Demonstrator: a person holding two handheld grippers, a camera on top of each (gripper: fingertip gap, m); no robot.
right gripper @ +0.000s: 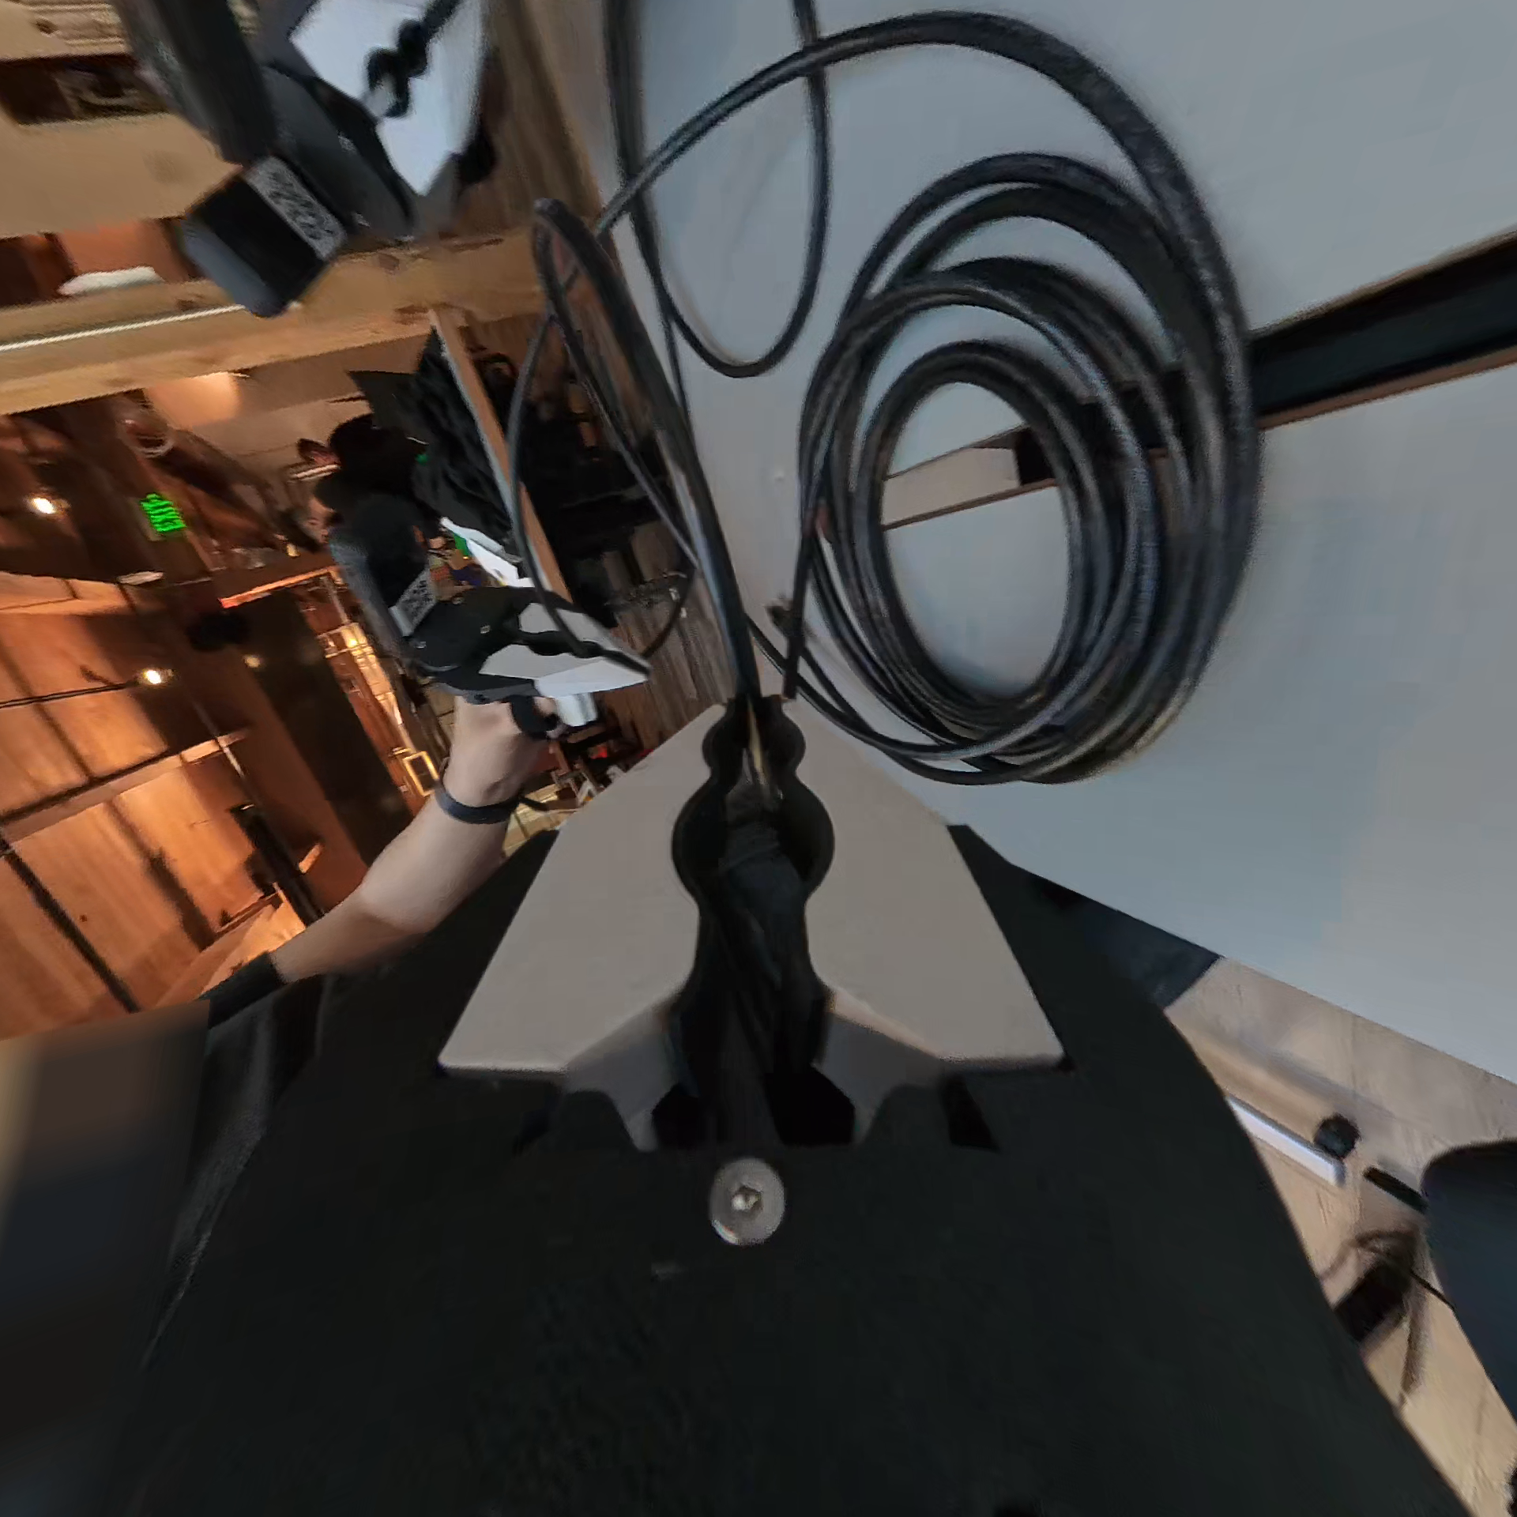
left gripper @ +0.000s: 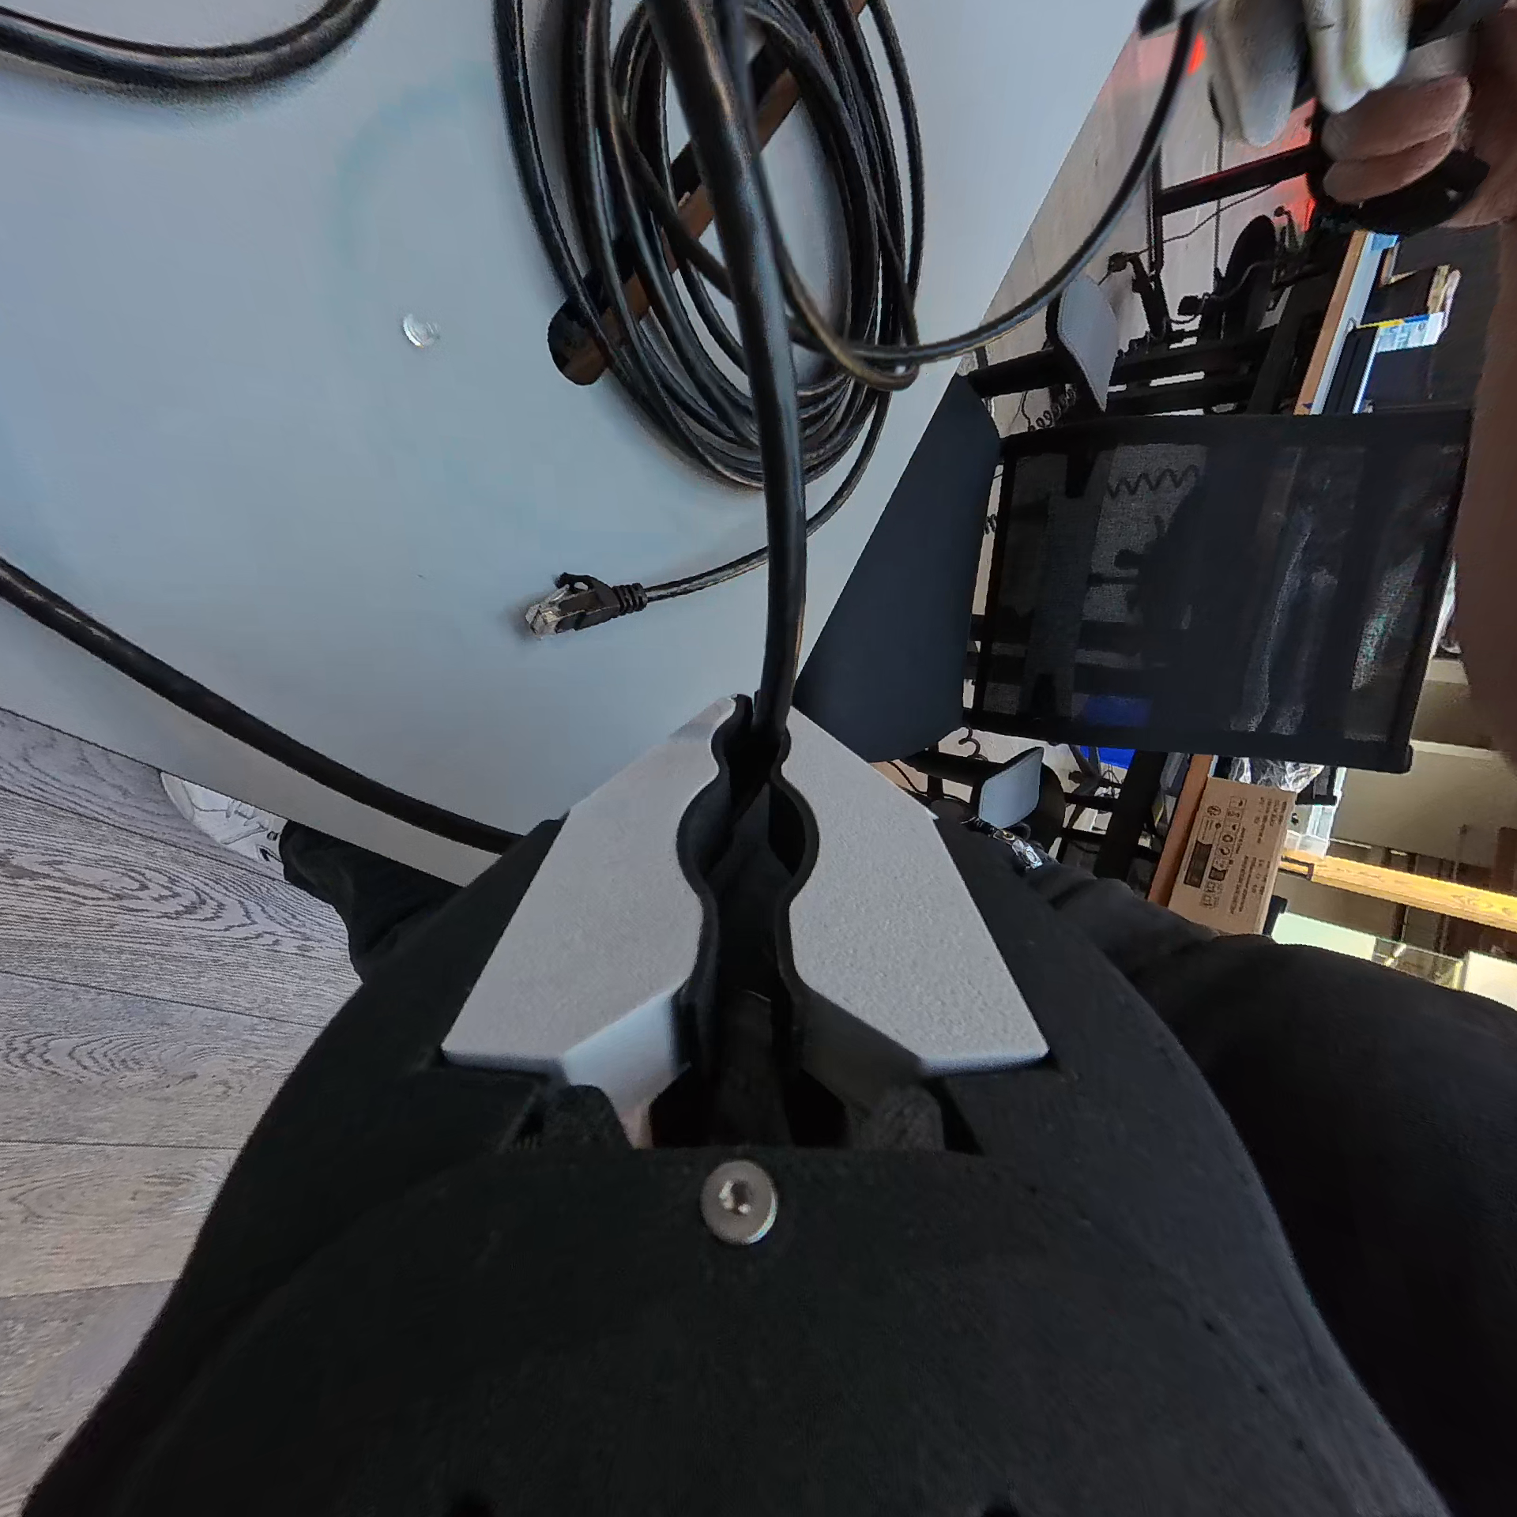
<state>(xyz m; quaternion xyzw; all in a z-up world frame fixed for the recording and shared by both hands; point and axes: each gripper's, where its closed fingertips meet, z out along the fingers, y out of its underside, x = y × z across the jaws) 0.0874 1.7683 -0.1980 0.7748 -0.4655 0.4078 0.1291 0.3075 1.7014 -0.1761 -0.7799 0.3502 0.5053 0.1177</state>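
Observation:
My left gripper (left gripper: 759, 718) is shut on a thick black cable (left gripper: 780, 492) that rises from its tips over the white table (left gripper: 246, 410). A coil of black cable (left gripper: 722, 435) lies on the table beyond it, with a loose network plug (left gripper: 566, 609) beside it. My right gripper (right gripper: 755, 718) is shut on thin black cable strands (right gripper: 657, 427) that loop up and away from the coil (right gripper: 1149, 492). The right gripper also shows in the left wrist view (left gripper: 1313, 57), held in a hand at the top right. The left gripper shows in the right wrist view (right gripper: 575, 665).
Two more thick black cables (left gripper: 246, 722) cross the table. A small clear bump (left gripper: 420, 331) sits on the table. A dark slot (right gripper: 1395, 345) runs across it. A black mesh chair back (left gripper: 1231, 591) and a cardboard box (left gripper: 1231, 854) stand past the edge. Grey wood floor (left gripper: 123, 985) lies below. The tips of one gripper are about 25 centimeters away from the tips of the other.

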